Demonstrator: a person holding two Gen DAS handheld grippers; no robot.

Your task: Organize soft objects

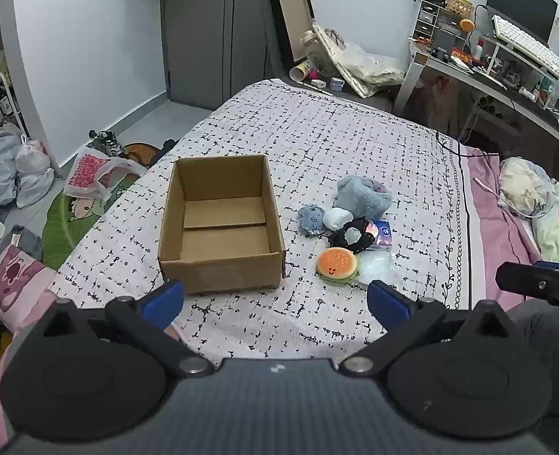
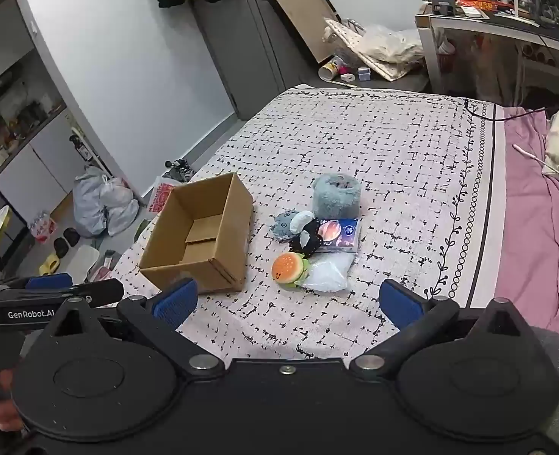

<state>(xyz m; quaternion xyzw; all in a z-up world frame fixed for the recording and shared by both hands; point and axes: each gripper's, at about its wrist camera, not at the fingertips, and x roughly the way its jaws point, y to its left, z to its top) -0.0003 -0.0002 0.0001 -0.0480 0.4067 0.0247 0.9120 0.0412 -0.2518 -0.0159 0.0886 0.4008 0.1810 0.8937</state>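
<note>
— Cardboard first: what's in that brown box [image 1: 220, 223] on the left?

— Nothing but its own folded bottom flaps. It sits open-topped on my bed [image 1: 317, 132], on the white cover with the black dash pattern.

— And to its right?

— The soft things, bunched in a cluster just beside the box and apart from it. Nearest me is the burger plush [image 1: 337, 264], orange bun with a little face, touching a clear plastic pouch [image 1: 376, 267]. Behind those lie a small blue-grey plush [image 1: 311, 219], a pale rolled bit of cloth [image 1: 337, 217], a black lacy scrunchie [image 1: 352, 237] and a glossy tissue pack [image 1: 382, 233]. Furthest back is a fluffy blue-grey pouch [image 1: 362, 192], its mouth open.

— Your tongs?

— My left tongs [image 1: 275, 301] hang spread wide above the near edge of the bed, blue pads holding nothing. My right tongs [image 2: 286, 303] are spread wide too, empty, facing the same cluster.

— The room?

— Plastic bags [image 1: 14, 167] on the floor at left, a grey wardrobe [image 1: 211, 30] behind, and a cluttered table [image 1: 506, 76] with a keyboard at far right. A pink sheet [image 2: 537, 204] shows beyond the cover's edge.
</note>
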